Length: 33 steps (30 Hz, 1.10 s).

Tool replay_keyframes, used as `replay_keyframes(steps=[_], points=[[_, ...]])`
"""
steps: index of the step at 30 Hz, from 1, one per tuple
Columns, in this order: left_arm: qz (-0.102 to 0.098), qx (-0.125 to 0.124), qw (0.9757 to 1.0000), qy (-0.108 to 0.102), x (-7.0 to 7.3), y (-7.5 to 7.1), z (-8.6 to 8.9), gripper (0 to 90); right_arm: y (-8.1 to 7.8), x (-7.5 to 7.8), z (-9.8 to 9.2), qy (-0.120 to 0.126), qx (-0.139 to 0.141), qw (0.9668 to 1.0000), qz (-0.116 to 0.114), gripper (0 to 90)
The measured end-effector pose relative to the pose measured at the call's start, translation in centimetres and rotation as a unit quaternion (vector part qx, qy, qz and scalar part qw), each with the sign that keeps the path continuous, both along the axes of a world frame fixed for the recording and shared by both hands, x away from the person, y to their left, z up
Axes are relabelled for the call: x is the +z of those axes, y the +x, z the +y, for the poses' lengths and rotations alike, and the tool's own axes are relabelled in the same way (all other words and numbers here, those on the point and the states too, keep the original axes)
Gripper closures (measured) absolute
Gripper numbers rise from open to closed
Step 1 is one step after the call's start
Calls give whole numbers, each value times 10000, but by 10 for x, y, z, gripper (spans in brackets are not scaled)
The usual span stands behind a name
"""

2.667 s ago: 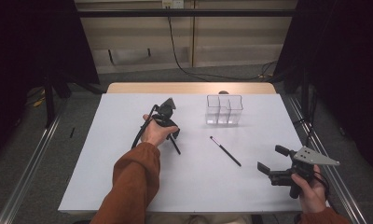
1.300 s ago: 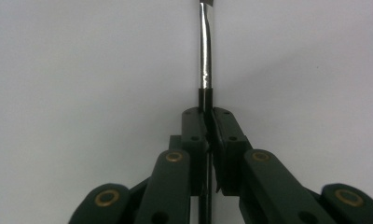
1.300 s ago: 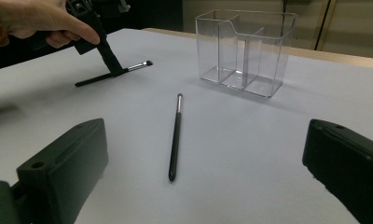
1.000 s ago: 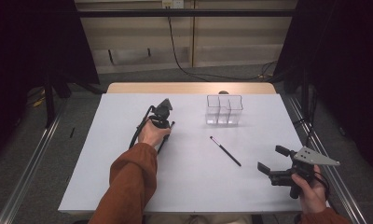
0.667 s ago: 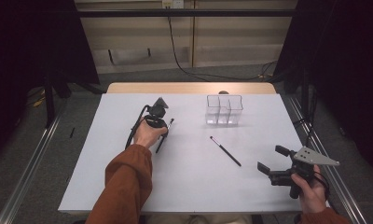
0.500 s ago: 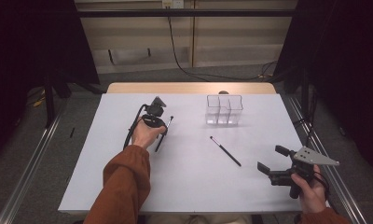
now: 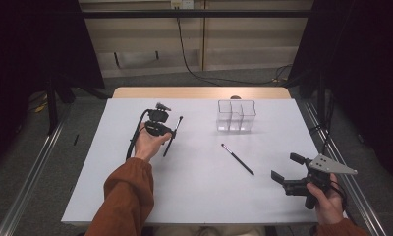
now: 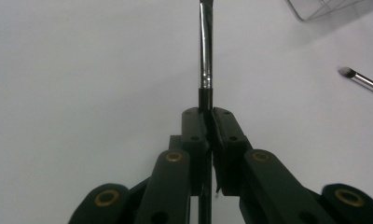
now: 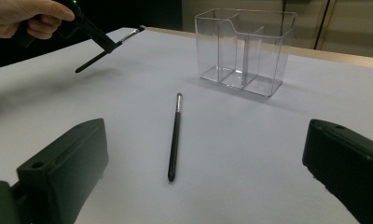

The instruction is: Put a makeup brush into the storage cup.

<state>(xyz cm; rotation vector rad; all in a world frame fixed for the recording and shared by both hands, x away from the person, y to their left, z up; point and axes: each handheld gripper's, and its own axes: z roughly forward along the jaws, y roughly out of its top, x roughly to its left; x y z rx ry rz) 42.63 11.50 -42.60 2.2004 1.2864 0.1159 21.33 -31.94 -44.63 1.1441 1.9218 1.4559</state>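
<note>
While the left gripper [image 7: 171, 132] has its black jaws pinched tight on a slim black-handled makeup brush with a silver ferrule [image 8: 205, 56], that brush is clear of the white table [image 7: 194, 196]: the right gripper view shows it held in the air, tilted, bristle end up, with its shadow on the surface below. It's gripped roughly mid-handle, with both ends sticking out past the jaws.

The target looks to be the clear plastic three-compartment organizer box [image 7: 236, 116] at the far side of the table, to the right of the left gripper and well apart from it. All the compartments look empty from the high view and the right gripper view, so I'd say nothing is placed yet.

A second thin black brush with a small pale tip [image 7: 237, 159] lies flat on the table between the box and the right gripper [image 7: 286, 171], touching neither. The right gripper is parked near the table's front right corner, jaws spread wide, nothing between them, pointed at the lying brush.

Progress estimate: pickup of brush one is done. Left to do: carry it across to the box, stand it up, drop it into a compartment, then the same for brush two. Early stage, maybe a quarter through. Upending the held brush before it goes in is probably the fiddly bit.
</note>
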Motion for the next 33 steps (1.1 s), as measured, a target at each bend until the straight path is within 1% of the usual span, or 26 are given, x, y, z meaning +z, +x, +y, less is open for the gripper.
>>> replay_keyframes(steps=[2,5,8,9,11,13,15,17,18,21,23,24,25,26,27,29,31,32,33], points=[[-123,44,9999,-82,0,-1,3,844,0,0,0,-10,4,10000,-5,0],[-313,23,9993,-185,2,-3,7,843,0,0,0,2,-3,10000,-12,0],[-518,-52,9982,-310,4,-7,10,844,0,0,0,-4,9,10000,-13,0],[-594,-81,9978,-295,4,-8,11,844,0,0,0,-1,3,10000,-5,0],[-697,-153,9968,-355,5,-10,12,843,0,0,0,-1,3,10000,-6,0],[-792,-164,9957,-444,6,-12,13,843,0,0,0,-1,2,10000,-10,0],[-931,-167,9942,-521,8,-14,14,843,0,0,0,2,7,10000,-11,0],[-1043,-106,9931,-518,8,-16,15,844,0,0,0,4,6,10000,-5,0],[-1086,-119,9927,-505,8,-17,16,843,0,0,0,5,9,10000,-5,0],[-1222,-73,9906,-615,8,-19,21,844,0,0,0,-4,14,10000,-4,0],[-1318,-52,9887,-717,9,-21,23,843,0,0,0,1,12,10000,-1,0],[-1369,-72,9880,-710,10,-22,24,844,0,0,0,-2,11,10000,0,0],[-1399,-65,9872,-768,10,-23,25,844,0,0,1,3,7,10000,3,0],[-1458,-114,9866,-725,11,-25,26,843,1,0,1,0,7,10000,-2,0],[-1483,-113,9860,-747,12,-25,26,844,1,0,1,1,10,10000,0,0],[-1563,-97,9839,-864,13,-28,26,843,1,0,1,5,18,10000,2,0],[-1617,-141,9826,-899,14,-30,26,843,1,0,1,5,10,10000,-1,0],[-1665,-148,9822,-862,15,-31,26,843,1,0,1,2,5,10000,-3,0],[-1676,-173,9818,-875,15,-32,26,843,1,0,1,-14,9,10000,-3,0]])
